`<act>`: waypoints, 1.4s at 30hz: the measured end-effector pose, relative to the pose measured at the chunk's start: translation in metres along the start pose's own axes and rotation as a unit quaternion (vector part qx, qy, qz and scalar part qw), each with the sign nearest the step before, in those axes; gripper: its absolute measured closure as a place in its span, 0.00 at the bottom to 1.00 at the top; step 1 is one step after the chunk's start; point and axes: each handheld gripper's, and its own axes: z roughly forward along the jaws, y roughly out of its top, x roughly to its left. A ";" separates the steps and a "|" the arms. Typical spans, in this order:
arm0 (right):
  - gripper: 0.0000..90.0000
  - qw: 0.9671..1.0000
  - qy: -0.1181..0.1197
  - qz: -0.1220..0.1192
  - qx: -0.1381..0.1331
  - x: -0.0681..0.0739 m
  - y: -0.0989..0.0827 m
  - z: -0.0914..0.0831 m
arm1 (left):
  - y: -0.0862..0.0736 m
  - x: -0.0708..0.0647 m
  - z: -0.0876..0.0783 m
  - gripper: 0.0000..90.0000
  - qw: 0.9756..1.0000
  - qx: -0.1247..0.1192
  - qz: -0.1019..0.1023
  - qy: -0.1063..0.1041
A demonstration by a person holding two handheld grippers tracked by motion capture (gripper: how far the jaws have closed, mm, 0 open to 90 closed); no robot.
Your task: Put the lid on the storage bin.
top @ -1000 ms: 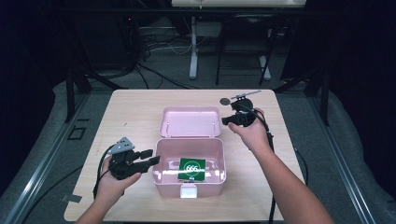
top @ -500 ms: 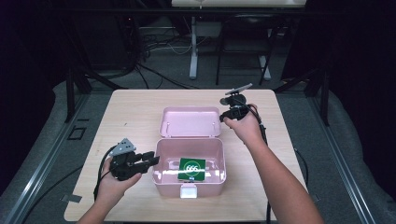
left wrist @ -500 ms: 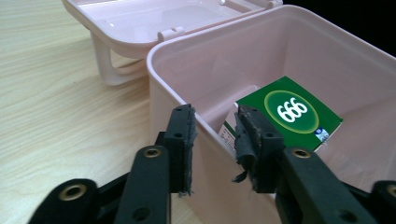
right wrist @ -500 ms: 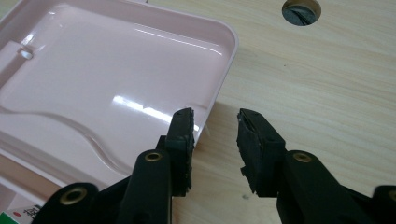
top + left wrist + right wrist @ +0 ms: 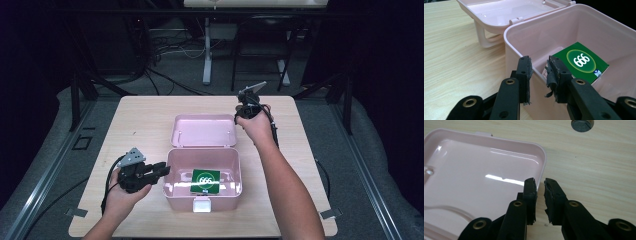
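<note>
Inside pink box (image 5: pixel 202 199), green packet (image 5: pixel 205 182) flat, crosswise.

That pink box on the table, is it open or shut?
Open. The pink box has its lid folded flat back on the table, and a green packet shows inside.
</note>
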 end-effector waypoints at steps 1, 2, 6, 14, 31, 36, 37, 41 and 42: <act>0.88 1.000 -0.006 0.001 0.003 0.000 0.001 0.003 | 0.000 0.000 0.000 0.79 1.000 -0.001 0.000 -0.001; 0.88 1.000 -0.006 0.001 0.003 0.000 0.001 0.003 | 0.000 0.000 0.000 0.79 1.000 -0.001 0.000 -0.001; 0.87 1.000 -0.006 0.010 0.009 -0.001 0.006 0.010 | -0.001 -0.001 0.000 0.79 1.000 -0.005 0.000 0.001; 0.86 0.999 -0.007 0.023 0.027 0.001 0.008 0.026 | -0.001 -0.001 0.000 0.79 1.000 -0.006 0.001 0.003; 0.95 0.998 -0.009 0.045 0.034 0.002 0.006 0.031 | -0.001 -0.002 0.000 0.79 1.000 -0.006 0.001 0.005; 0.95 0.999 -0.012 0.045 0.021 0.004 0.006 0.025 | -0.001 -0.002 0.001 0.79 1.000 -0.005 0.003 0.005; 0.96 0.999 -0.013 0.044 0.020 0.004 0.006 0.024 | -0.001 -0.002 0.001 0.79 1.000 -0.005 0.003 0.005; 0.96 0.999 -0.016 0.039 0.010 0.007 0.009 0.016 | -0.001 -0.002 0.001 0.79 1.000 -0.005 0.003 0.005; 0.96 0.999 -0.016 0.039 0.010 0.007 0.009 0.016 | -0.001 -0.002 0.001 0.79 1.000 -0.005 0.003 0.005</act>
